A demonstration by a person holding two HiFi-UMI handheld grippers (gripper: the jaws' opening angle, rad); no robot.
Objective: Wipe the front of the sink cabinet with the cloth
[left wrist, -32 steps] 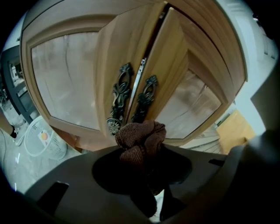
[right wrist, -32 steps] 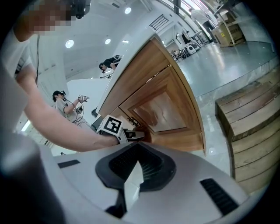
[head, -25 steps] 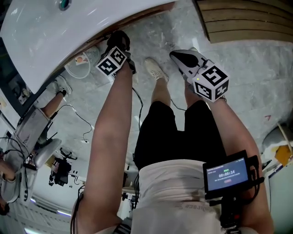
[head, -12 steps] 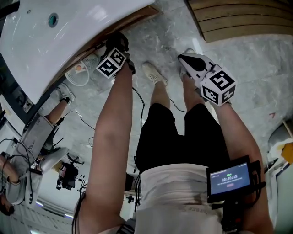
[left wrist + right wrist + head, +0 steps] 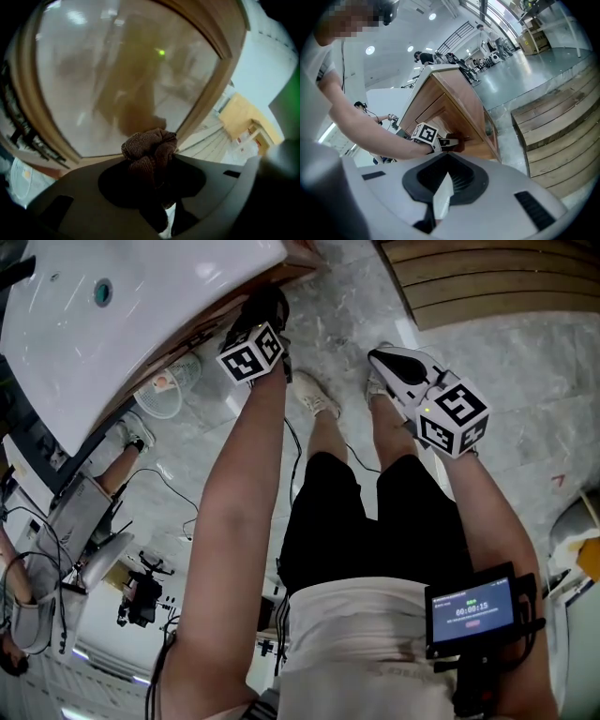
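Observation:
A crumpled brown cloth (image 5: pixel 151 147) is clamped in my left gripper (image 5: pixel 152 159), right up against the glossy wooden cabinet front (image 5: pixel 117 79). In the head view the left gripper (image 5: pixel 267 304) reaches under the rim of the white sink (image 5: pixel 122 306), near the cabinet's right end. The right gripper view shows the wooden cabinet (image 5: pixel 459 105) from the side, with the left gripper's marker cube (image 5: pixel 425 133) and the cloth (image 5: pixel 458 143) at its front. My right gripper (image 5: pixel 382 356) hangs over the floor, away from the cabinet. It (image 5: pixel 445 180) is shut and holds nothing.
Wooden steps (image 5: pixel 487 277) lie at the upper right on the marble floor. My legs and a white shoe (image 5: pixel 317 393) stand below the grippers. Cables (image 5: pixel 159 479) and a white round fan (image 5: pixel 159 399) lie on the floor at the left, beside another person's foot (image 5: pixel 127 432). A small monitor (image 5: pixel 472 604) hangs at my waist.
My left gripper has slid with the cloth along the cabinet front toward its right end. The right gripper has barely shifted.

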